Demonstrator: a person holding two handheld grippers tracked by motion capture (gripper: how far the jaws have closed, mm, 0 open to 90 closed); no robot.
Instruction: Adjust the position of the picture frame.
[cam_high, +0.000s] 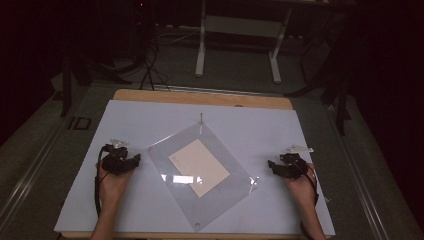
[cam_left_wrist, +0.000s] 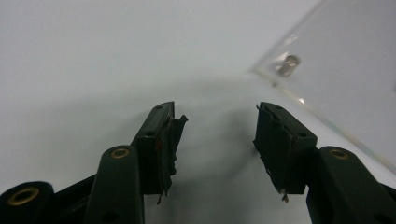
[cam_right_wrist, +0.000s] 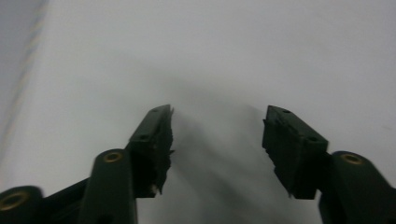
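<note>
High view: a clear sleeve (cam_high: 200, 172) lies askew at frame centre holding a cream card (cam_high: 199, 167); left gripper (cam_high: 131, 161) and right gripper (cam_high: 274, 165) flank it, jaws spread, empty; the approach looks under way. Left gripper view: sleeve corner (cam_left_wrist: 327, 70) upper right; next, probably, pinching that edge. Right gripper view: parted jaws over bare white mat (cam_right_wrist: 210, 56).

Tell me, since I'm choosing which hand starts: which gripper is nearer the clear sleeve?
Left. The left gripper sits just off the clear sleeve's left corner; the right gripper is slightly farther from its right corner.
</note>
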